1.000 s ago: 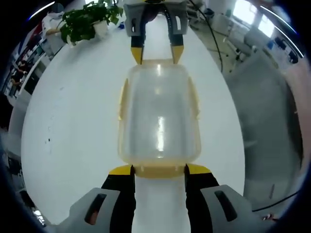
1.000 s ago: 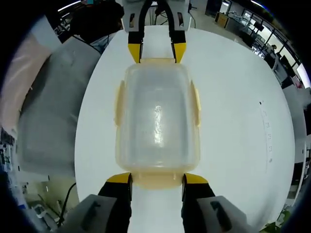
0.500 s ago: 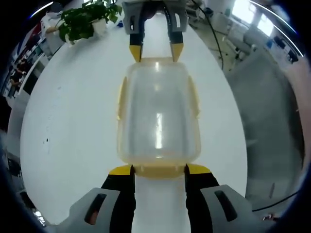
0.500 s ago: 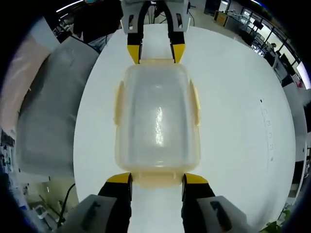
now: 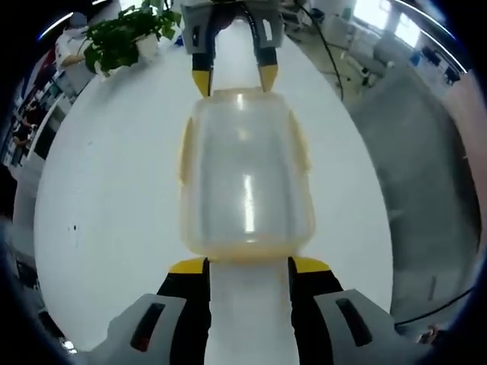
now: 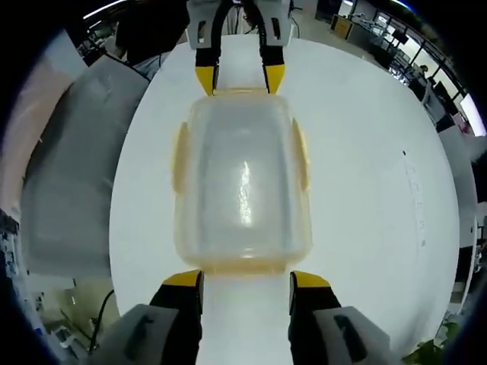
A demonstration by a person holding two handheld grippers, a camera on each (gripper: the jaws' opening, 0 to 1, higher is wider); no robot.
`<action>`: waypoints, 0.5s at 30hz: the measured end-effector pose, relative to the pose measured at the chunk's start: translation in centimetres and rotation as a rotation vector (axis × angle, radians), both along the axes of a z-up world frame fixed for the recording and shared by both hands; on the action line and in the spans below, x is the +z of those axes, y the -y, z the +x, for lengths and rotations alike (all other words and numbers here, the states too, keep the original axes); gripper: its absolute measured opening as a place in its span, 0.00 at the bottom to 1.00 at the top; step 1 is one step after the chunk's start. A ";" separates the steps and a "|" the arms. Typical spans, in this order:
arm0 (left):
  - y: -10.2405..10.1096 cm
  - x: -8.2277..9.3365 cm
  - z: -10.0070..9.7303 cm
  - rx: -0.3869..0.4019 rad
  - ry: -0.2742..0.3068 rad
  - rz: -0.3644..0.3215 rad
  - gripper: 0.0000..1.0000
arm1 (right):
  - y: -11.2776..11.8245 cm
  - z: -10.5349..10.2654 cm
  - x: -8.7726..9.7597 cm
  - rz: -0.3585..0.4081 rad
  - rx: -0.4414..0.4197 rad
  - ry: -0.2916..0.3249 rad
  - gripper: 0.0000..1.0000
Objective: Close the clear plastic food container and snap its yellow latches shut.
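The clear plastic container (image 5: 245,182) with its lid on lies lengthwise on the round white table (image 5: 99,190). Yellow side latches (image 5: 185,156) (image 5: 299,148) stand slightly out from its long sides. My left gripper (image 5: 249,266) is open, its yellow-tipped jaws straddling the near short end, where a thin yellow edge shows. At the far short end my right gripper (image 5: 234,81) is open too. In the right gripper view the container (image 6: 242,182) lies between my right gripper (image 6: 245,279), below, and the left gripper (image 6: 240,79), above. Whether the end latches are snapped down cannot be told.
A potted green plant (image 5: 122,38) stands at the table's far left edge. A black cable (image 5: 335,61) runs past the far right edge over grey floor (image 5: 426,167). A person in dark clothes (image 6: 152,30) stands beyond the table.
Both views have shifted a little over the container, which looks larger. The yellow end latch between each view's own jaws showed as a broad band before and is now a thin strip.
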State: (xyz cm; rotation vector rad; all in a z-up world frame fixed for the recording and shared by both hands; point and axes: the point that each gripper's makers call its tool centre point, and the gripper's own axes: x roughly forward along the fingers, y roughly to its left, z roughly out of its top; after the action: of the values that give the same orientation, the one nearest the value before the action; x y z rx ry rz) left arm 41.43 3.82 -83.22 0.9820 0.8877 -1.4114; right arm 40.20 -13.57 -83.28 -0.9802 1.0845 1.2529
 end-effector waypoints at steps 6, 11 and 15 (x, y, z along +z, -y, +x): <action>-0.8 0.3 0.1 0.078 0.033 -0.022 0.50 | 0.7 -0.2 0.7 0.019 -0.095 0.007 0.43; -1.5 1.3 -0.3 0.170 -0.055 -0.068 0.50 | 0.4 -0.3 1.6 0.071 -0.198 0.010 0.42; -2.0 2.2 0.1 0.238 -0.052 -0.104 0.50 | 0.5 -0.3 2.2 0.087 -0.226 0.018 0.42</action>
State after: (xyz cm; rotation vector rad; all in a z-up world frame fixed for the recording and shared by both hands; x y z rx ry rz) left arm 41.58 5.79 -81.03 0.7389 0.9273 -1.2711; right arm 39.94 -14.04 -81.06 -0.7787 1.0858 1.0958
